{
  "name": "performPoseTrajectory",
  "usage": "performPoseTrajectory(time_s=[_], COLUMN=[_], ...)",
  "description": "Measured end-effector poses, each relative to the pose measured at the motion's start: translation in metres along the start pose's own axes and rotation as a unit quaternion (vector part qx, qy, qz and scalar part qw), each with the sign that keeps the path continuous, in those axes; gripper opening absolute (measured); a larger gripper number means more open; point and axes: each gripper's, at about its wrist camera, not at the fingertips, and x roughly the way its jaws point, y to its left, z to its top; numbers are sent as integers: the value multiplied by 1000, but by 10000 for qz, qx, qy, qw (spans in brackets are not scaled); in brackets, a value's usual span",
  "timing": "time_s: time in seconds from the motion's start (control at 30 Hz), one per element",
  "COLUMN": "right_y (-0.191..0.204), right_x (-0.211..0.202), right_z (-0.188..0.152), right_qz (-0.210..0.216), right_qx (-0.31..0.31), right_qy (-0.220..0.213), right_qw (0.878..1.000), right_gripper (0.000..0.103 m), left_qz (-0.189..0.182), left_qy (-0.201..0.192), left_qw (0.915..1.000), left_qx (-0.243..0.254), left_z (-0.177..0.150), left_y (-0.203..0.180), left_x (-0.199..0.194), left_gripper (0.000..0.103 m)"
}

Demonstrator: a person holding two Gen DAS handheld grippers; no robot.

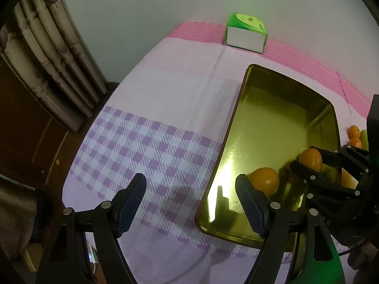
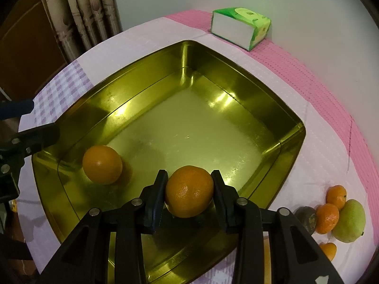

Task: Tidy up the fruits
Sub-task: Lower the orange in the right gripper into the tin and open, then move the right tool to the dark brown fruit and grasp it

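A gold metal tin stands on the table; it also shows in the left wrist view. One orange lies inside it near the left wall, also seen in the left wrist view. My right gripper is shut on a second orange and holds it above the tin's near side; this gripper and orange show in the left wrist view. My left gripper is open and empty, over the tin's left edge.
More oranges, a green mango and a dark fruit lie on the cloth right of the tin. A green tissue pack sits at the far edge by the wall. Curtains hang at the left.
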Motion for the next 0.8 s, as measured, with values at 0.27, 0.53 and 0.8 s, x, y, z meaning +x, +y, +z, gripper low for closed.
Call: performPoseTrajectory(time_s=[0.27, 0.53, 0.8], right_y=[0, -6, -25], right_x=[-1, -20, -60], right_z=[-1, -1, -15], right_qz=[2, 134, 172], right_qx=[26, 251, 576], right_qy=[-20, -263, -626], right_qw=[10000, 9993, 9962], right_gripper=[35, 40, 50], left_qz=[-20, -73, -86], left_qy=[29, 5, -28], left_qw=[10000, 10000, 9999], left_qx=[-2, 40, 139], left_z=[-1, -1, -1], left_y=[0, -3, -8], left_x=[1, 1, -1], left_gripper=[79, 79, 79])
